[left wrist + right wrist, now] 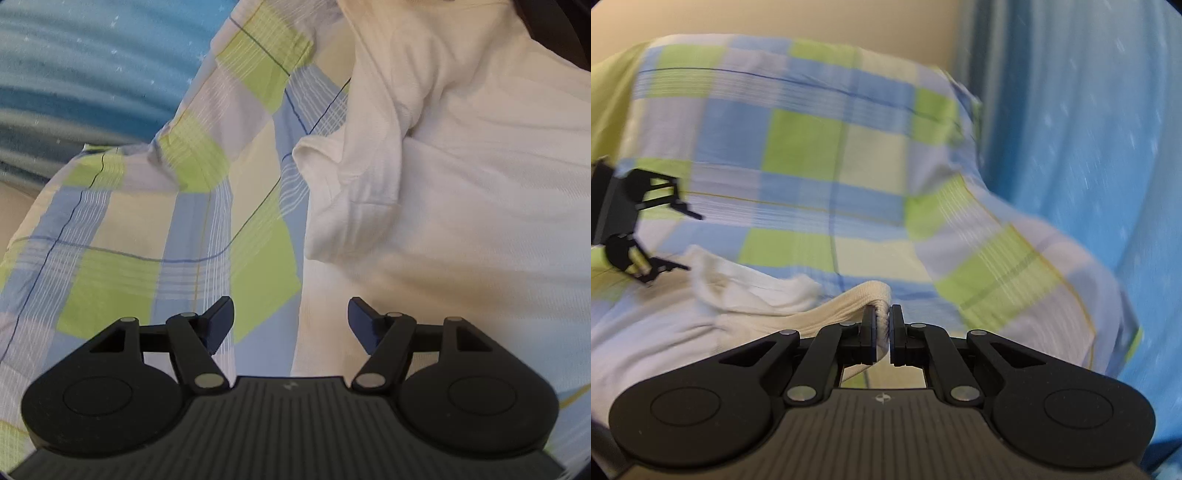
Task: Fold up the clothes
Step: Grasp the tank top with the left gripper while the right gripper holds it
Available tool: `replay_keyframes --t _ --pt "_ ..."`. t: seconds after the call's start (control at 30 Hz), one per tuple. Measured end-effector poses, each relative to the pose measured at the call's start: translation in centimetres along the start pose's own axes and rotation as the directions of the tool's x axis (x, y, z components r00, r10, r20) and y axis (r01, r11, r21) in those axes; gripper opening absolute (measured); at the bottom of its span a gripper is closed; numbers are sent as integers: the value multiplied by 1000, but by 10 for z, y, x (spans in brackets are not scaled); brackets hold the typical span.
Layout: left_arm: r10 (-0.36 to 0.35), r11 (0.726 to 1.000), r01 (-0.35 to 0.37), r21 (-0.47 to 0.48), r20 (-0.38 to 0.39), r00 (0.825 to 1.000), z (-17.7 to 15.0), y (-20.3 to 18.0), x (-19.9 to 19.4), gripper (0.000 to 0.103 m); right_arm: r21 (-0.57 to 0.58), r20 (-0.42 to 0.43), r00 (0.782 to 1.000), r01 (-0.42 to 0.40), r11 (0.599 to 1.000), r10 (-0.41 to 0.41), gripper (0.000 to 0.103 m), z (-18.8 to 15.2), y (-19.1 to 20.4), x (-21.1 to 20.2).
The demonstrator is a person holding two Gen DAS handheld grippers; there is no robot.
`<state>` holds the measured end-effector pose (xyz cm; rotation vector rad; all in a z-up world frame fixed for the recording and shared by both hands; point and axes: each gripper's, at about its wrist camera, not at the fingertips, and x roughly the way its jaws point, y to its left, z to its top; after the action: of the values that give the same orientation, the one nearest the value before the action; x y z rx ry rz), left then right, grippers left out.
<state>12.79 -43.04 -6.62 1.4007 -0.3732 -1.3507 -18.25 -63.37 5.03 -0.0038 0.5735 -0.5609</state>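
A white knit garment [461, 192] lies spread on a checked green, blue and white sheet [122, 236], one short sleeve [343, 206] pointing toward the sheet. My left gripper [291, 317] hovers open over the garment's edge, nothing between its fingers. In the right wrist view, my right gripper [882, 325] is shut on the white garment's ribbed cream hem [846, 306], lifting it slightly off the sheet [812, 147]. The left gripper [679, 236] shows at the left edge of that view, open above the white garment [665, 332].
A blue curtain [1089, 147] hangs beside the bed, also seen as the curtain [92, 62] in the left wrist view. A beige wall [812, 18] lies behind. The checked sheet humps over bedding at the far side.
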Motion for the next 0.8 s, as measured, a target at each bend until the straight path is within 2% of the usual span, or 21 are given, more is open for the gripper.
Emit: replay_keyframes --t 0.13,0.27,0.37,0.43,0.53,0.6,0.7,0.8 --pt "-19 993 12 116 64 998 24 -6 10 66 79 -101 994 60 995 -52 4 -34 -38 39" --pt "-41 969 17 247 91 995 37 -13 11 66 94 -99 994 48 994 -39 4 -39 -40 36" --pt "-81 962 49 267 109 991 40 -14 3 66 106 -97 995 40 994 -29 5 -43 -42 33" --pt "-139 957 103 270 117 983 45 -15 -3 63 114 -96 995 34 993 -23 5 -45 -43 31" --pt "-212 942 167 292 129 969 54 -18 -14 57 126 -94 995 25 992 -14 5 -49 -44 28" --pt "-242 932 189 309 145 959 60 -20 -21 47 133 -93 996 20 991 -8 5 -51 -45 27" --pt "-208 909 126 398 169 964 65 -29 -21 34 124 -94 995 22 992 -10 5 -49 -44 26" --pt "-158 868 40 495 200 967 65 -43 -18 35 116 -95 995 23 993 -12 5 -48 -43 25"
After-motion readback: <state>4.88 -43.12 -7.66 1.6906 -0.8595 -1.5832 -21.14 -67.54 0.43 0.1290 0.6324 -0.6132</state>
